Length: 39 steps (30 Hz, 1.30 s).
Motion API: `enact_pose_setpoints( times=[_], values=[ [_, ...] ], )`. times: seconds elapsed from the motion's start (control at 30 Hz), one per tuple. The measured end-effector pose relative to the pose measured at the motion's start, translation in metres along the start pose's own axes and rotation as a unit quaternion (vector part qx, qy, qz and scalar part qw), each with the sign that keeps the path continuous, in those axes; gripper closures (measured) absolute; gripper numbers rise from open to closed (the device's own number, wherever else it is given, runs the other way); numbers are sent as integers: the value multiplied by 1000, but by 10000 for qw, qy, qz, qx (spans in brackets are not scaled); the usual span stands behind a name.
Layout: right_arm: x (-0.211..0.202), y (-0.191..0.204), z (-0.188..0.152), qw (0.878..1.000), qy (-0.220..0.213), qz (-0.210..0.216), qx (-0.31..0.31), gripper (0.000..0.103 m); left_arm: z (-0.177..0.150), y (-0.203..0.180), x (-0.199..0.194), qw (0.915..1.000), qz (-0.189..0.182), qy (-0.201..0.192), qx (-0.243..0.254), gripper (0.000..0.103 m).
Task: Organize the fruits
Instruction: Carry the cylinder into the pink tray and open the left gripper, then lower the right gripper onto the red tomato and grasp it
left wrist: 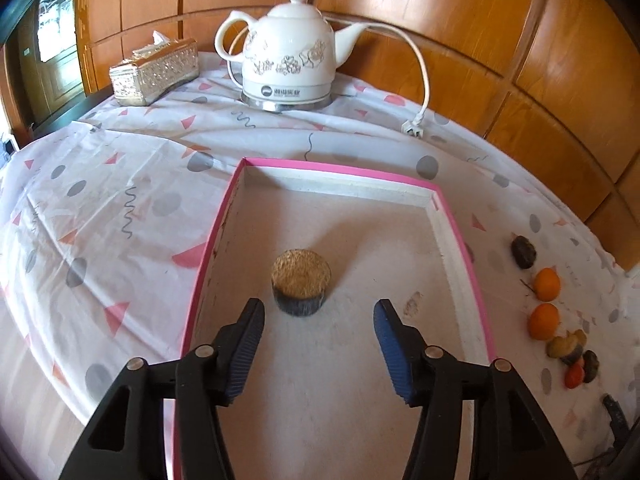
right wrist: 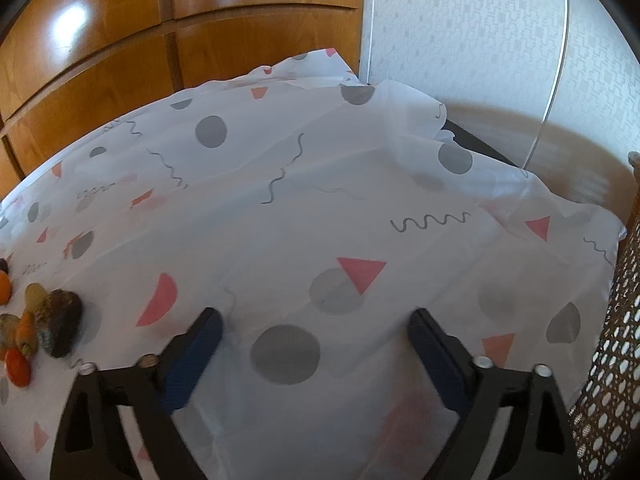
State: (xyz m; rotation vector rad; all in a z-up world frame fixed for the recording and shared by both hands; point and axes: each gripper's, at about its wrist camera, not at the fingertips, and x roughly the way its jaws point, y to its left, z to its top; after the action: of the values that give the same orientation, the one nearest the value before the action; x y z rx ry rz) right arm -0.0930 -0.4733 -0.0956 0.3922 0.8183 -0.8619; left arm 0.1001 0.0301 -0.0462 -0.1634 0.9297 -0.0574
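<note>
Fruits (left wrist: 546,308) beside pink box (left wrist: 208,264), left claw (left wrist: 319,312) spread above it

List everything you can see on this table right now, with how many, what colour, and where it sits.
Box: 1, pink rim, pale inside, centre of table.
Round fruit piece: 1, tan top, dark sides, inside the box.
Loose fruits: a row of several, two orange, others dark, tan and red; on the cloth right of the box.
Kettle: 1, white with flower print, at the back.
Plug: 1, white, lying unplugged on the cloth.
Tissue box: 1, silvery, back left.
Tablecloth: 1, white with grey and pink shapes.
Left gripper: open, over the box.
Right gripper: open, over bare cloth.
</note>
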Motion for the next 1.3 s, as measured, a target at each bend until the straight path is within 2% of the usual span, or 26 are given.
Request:
enact_pose_setpoints(
  times=[0.13,0.2,0.27,0.3,0.37,0.53,0.63,0.8,0.87,0.9,1.0,1.13,1.3],
  values=[
    [-13,13,-5,9991,45,376,-164,34,-7,0,-14,10000,-14,-86,4,43],
    [-22,22,-5,9978,2,610,-249,35,-11,0,-19,9999,-27,-111,-5,43],
    [-33,36,-7,9936,-38,1038,-433,38,-15,1,-23,9999,-35,-93,-37,43],
    [-38,45,-8,9903,-22,1268,-569,42,-17,1,-24,9999,-33,-85,-55,43],
    [-49,67,-12,9790,55,1810,-935,43,-22,3,-27,9999,-37,-59,-117,42],
    [-63,119,-27,9482,298,2664,-1704,50,-29,5,-35,9998,-52,-87,-173,38],
    [-59,142,-35,9412,472,2758,-1894,50,-32,9,-43,9997,-32,-149,-201,37],
    [-46,159,-35,9402,725,2758,-1865,51,-36,20,-57,9990,77,-321,-305,32],
    [-49,163,-37,9401,668,2722,-1942,62,-38,27,-60,9985,141,-358,-399,32],
    [-48,166,-36,9403,667,2696,-1967,72,-39,30,-61,9982,171,-369,-448,32],
    [-50,171,-37,9388,671,2664,-2080,74,-39,39,-62,9970,243,-376,-636,30],
    [-63,172,-46,9238,871,2948,-2281,74,-39,48,-62,9959,333,-409,-731,29],
    [-90,186,-58,8967,920,3407,-2670,74,-41,55,-60,9953,377,-369,-816,29]
  ],
)
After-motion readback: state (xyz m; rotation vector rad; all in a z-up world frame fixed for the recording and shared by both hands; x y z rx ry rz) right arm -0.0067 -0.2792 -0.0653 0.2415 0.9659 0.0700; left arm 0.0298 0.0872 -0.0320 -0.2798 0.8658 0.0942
